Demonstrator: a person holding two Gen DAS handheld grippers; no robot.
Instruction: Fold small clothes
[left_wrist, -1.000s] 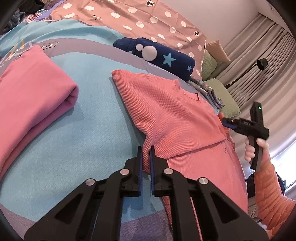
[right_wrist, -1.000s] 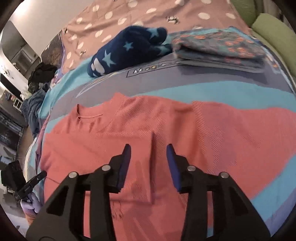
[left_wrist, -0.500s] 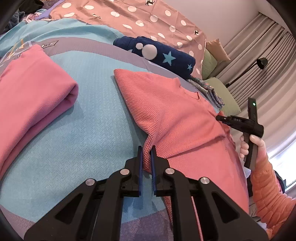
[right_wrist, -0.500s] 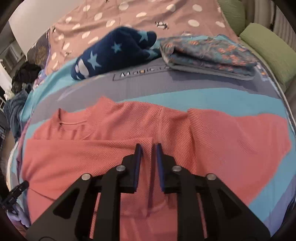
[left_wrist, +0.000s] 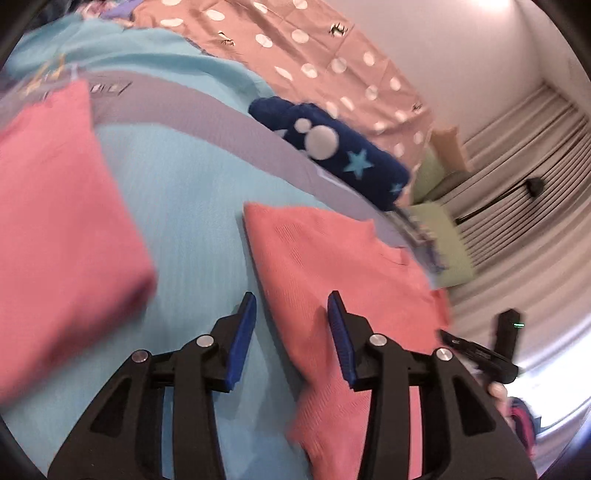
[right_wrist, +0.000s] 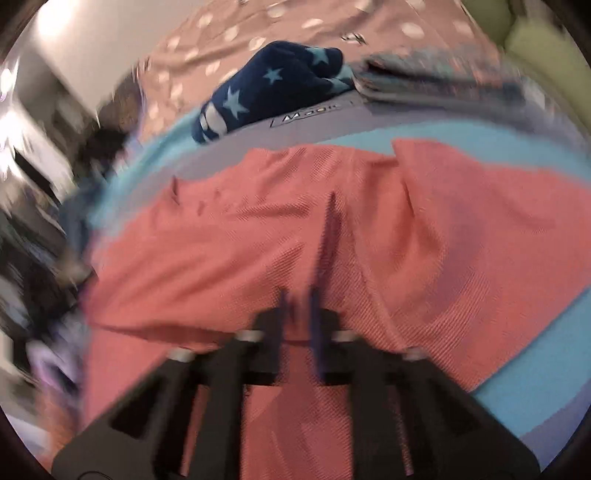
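Bedding fills both views: a blue-and-grey blanket (left_wrist: 192, 192) covers the bed, with a pink polka-dot sheet (left_wrist: 314, 55) past it and curtains (left_wrist: 517, 155) at the far right of the left wrist view.

Left claw (left_wrist: 291, 332) has its blue pads (left_wrist: 240, 339) spread wide with nothing between them. Its left finger hangs over bare blanket; its right finger hangs over the edge of the coral shirt (left_wrist: 343, 266). That shirt lies flat on the blanket ahead and to the right of this claw, collar toward the far side. To the left of the claw sits a folded pink garment (left_wrist: 55, 221), apart from the shirt. Beyond the shirt lies a navy star-print bundle (left_wrist: 332, 147). At lower right, the other tool shows as a black body with a green light, at the shirt's far edge.

Right claw (right_wrist: 299, 310) is blurred by motion; its fingers stand close together, a narrow gap between them, and coral cloth rises in a ridge just ahead of the tips. I cannot tell whether cloth is pinched. The shirt (right_wrist: 461, 240) spreads on both sides of this claw, rumpled. Beyond it lie the navy bundle (right_wrist: 273, 85) and, to its right, a folded patterned garment (right_wrist: 424, 81).
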